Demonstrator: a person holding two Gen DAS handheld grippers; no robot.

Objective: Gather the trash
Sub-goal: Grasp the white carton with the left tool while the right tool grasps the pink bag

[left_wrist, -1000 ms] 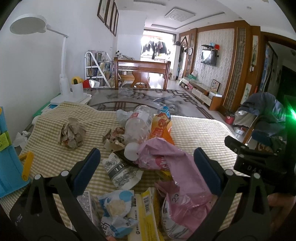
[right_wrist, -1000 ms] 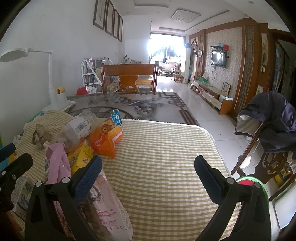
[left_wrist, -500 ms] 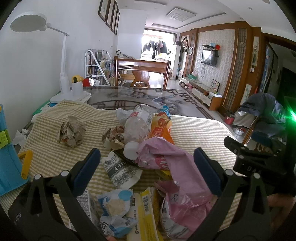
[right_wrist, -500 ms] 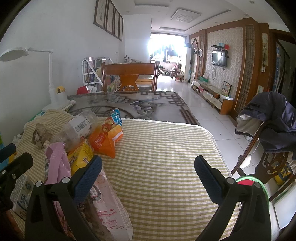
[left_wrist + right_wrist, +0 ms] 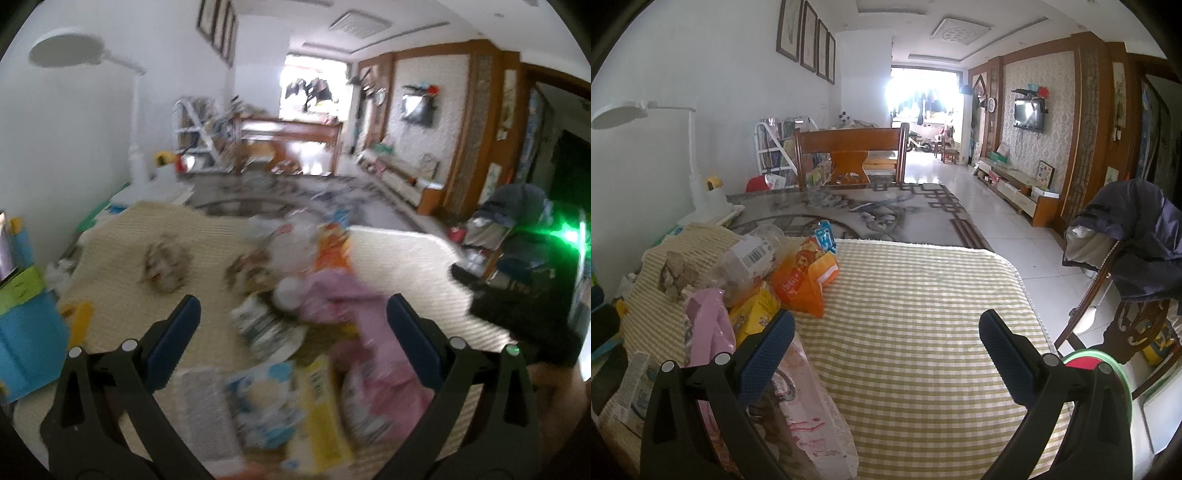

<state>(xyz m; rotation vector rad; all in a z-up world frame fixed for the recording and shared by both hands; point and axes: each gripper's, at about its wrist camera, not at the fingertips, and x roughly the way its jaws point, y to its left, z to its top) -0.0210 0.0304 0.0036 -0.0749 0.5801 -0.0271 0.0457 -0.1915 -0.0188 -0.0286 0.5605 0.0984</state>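
Trash lies heaped on the checked cloth [image 5: 923,314]: a pink bag [image 5: 354,317], an orange snack pouch [image 5: 803,280], a yellow pack [image 5: 317,406] and a clear plastic bottle [image 5: 746,262]. Unlike half a second ago, the left wrist view is now smeared with motion blur, while the right view matches. The left gripper [image 5: 293,332] hovers over the pile's near edge, jaws spread wide, holding nothing. The right gripper [image 5: 886,339], right of the pile, is likewise spread over bare cloth.

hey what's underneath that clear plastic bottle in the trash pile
In the right wrist view, the clear plastic bottle lies on its side atop the pile, over a yellow packet and beside the orange snack bag. What lies lower under it is covered.
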